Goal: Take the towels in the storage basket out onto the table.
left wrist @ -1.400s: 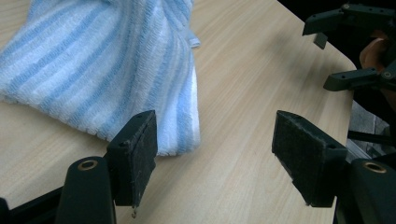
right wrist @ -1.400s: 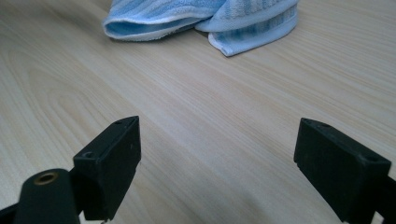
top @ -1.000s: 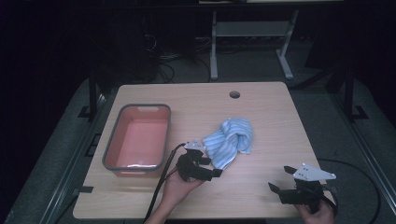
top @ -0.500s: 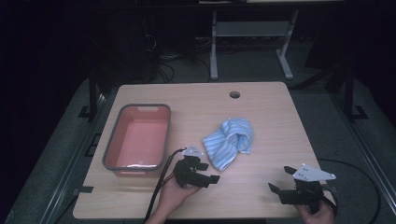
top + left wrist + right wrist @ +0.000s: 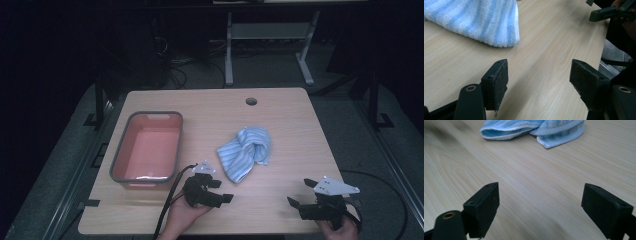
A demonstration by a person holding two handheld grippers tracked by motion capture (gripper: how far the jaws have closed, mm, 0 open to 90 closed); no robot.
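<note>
Blue striped towel (image 5: 246, 152) sits crumpled mid-tabletop (image 5: 290, 125), beside the red tub (image 5: 148, 147). Left gripper (image 5: 220, 192) just short of it, jaws wide and empty (right gripper (image 5: 300, 197) too). Looks like pre-grasp; next move: pinch that near corner.

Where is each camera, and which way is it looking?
High view: above the person's side, looking forward and down at the table, towel, tub; both hands show.
Left gripper view: rides the left gripper, facing the towel's edge.
Right gripper view: rides the right gripper, low over wood.
All share the blue striped towel.
</note>
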